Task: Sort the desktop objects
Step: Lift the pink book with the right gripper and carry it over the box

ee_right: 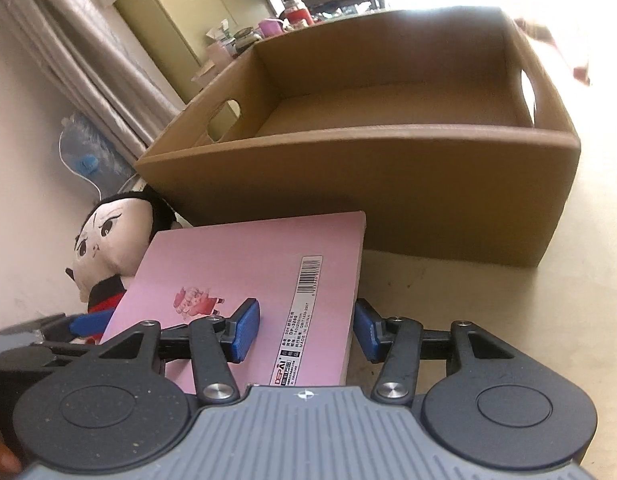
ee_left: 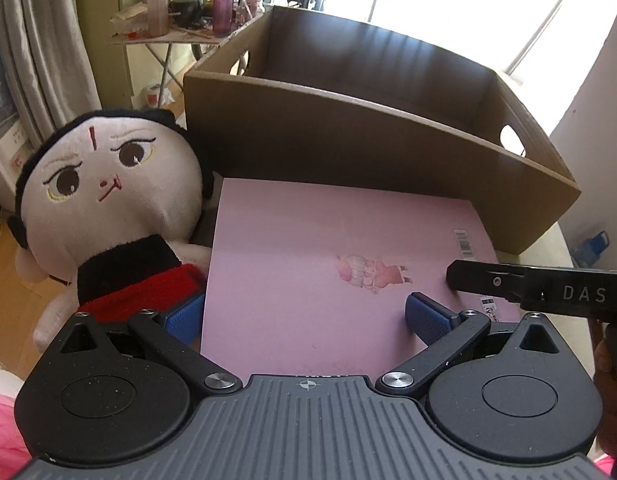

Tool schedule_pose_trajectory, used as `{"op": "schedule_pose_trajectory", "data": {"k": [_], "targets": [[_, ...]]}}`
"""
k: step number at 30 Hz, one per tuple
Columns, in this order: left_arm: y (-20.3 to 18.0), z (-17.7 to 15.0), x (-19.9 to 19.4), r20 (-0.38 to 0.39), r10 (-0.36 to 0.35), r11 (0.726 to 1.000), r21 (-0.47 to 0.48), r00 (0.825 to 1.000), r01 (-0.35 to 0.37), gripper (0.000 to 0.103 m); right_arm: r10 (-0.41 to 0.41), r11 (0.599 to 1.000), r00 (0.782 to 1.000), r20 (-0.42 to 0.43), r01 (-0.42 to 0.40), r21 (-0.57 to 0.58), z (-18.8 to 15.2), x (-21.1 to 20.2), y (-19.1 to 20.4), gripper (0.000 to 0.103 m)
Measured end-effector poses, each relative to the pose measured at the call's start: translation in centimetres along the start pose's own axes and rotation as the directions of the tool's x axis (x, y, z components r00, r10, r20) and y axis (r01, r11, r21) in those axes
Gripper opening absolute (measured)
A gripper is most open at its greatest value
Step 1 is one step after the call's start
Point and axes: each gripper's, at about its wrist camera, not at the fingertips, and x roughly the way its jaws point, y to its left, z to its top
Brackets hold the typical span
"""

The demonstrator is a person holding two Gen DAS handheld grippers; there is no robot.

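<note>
The pink notebook (ee_right: pixel 244 280) lies back cover up on the pale table (ee_right: pixel 488 320), its barcode and printed label showing, just in front of the cardboard box (ee_right: pixel 388 184). The right gripper (ee_right: pixel 306 330) straddles the notebook's right edge: one blue pad sits over the cover, the other just off the edge beside the table, and the jaws stand partly apart with no pad pressing on the book. In the left wrist view the left gripper (ee_left: pixel 302 318) has its jaws wide, one blue pad by the notebook's left edge and the other over the cover; neither squeezes it. The black finger of the right gripper reaches in from the right there, over the label. Left of the notebook a plush doll (ee_left: pixel 108 208) with a white face, black hair and red-and-black clothes leans beside the box's near corner. The box is open-topped, with oval handle holes. Beyond it a folding side table (ee_left: pixel 168 36) holds bottles and jars, beside a curtain (ee_left: pixel 36 48).
</note>
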Motion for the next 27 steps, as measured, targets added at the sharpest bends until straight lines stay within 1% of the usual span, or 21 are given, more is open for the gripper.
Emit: {"op": "schedule_pose_trajectory", "data": {"k": [6,16,27], "targets": [[0.1,-0.1,-0.7,0.012,0.012,1.000,-0.005,1.000,-0.012,0.103,-0.031,0.997,0.999,0.042,0.034,-0.072,0.0,-1.3,1.1,0.054],[-0.5,-0.1,-2.9,0.061,0.020,1.000,0.008,0.998,-0.020,0.103,-0.027,0.996,0.997,0.078,0.034,-0.078,-0.4,-3.8,1.8,0.054],[-1.4,-1.0,-6.3,0.138,0.039,0.999,0.021,0.990,-0.042,0.103,0.000,0.997,0.992,0.128,0.009,-0.073,-1.2,-6.9,3.0,0.054]]}}
